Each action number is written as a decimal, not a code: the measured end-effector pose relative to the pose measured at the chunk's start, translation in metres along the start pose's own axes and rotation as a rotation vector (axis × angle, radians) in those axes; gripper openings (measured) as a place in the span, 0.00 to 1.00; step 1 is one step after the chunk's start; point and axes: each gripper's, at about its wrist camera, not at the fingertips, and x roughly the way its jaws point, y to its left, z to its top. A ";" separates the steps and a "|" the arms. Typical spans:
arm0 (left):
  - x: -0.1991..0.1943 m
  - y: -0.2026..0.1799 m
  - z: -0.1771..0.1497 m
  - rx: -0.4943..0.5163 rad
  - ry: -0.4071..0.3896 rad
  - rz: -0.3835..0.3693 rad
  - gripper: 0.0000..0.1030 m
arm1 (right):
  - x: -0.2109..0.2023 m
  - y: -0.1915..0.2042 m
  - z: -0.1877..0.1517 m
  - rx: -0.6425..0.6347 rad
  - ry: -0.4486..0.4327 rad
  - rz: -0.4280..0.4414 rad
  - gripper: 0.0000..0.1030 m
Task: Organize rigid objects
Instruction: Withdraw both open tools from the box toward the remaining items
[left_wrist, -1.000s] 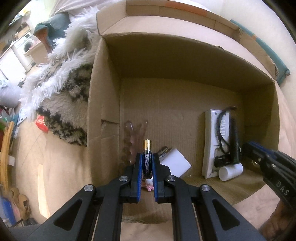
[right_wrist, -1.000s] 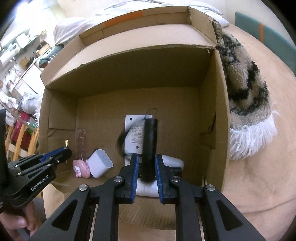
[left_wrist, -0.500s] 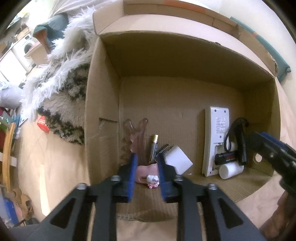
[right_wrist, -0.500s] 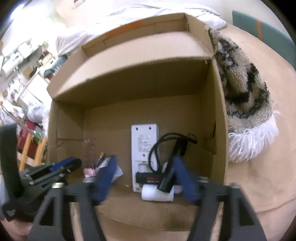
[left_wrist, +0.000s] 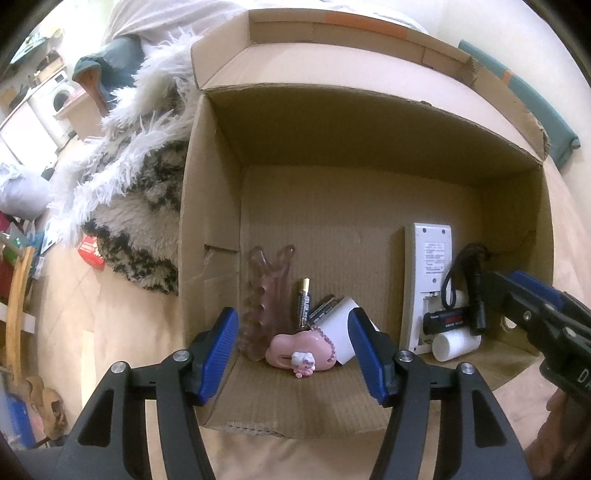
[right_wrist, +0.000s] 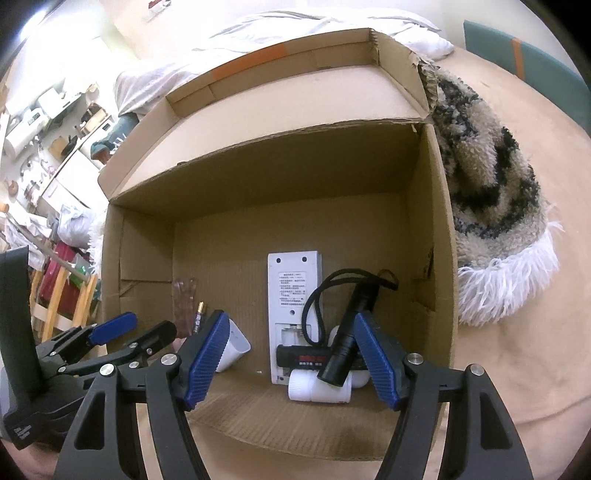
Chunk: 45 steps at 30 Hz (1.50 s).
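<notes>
Both views are taken close above the near edge of an open cardboard box (left_wrist: 369, 122), angled steeply down into it. The left wrist view is set towards the box's left wall, the right wrist view towards its right wall. The box floor and the white remote control (right_wrist: 293, 295) are shared by both.

both fisheye views are sharp and evenly lit by soft indoor light, with heavy barrel distortion and dark vignetted corners. the upper left of each frame is washed out by glare. the cardboard box (left_wrist: 369, 206) interior falls into shade under its far wall; colours lean warm.
</notes>
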 end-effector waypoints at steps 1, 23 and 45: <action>-0.001 0.000 0.000 -0.001 -0.002 0.001 0.57 | 0.000 0.000 0.000 -0.002 0.000 -0.001 0.72; -0.060 0.018 -0.016 -0.015 -0.017 0.014 0.57 | -0.054 0.001 -0.027 0.034 -0.069 -0.020 0.72; -0.072 0.071 -0.087 -0.129 0.035 0.058 0.57 | -0.062 0.012 -0.111 0.118 0.049 0.012 0.72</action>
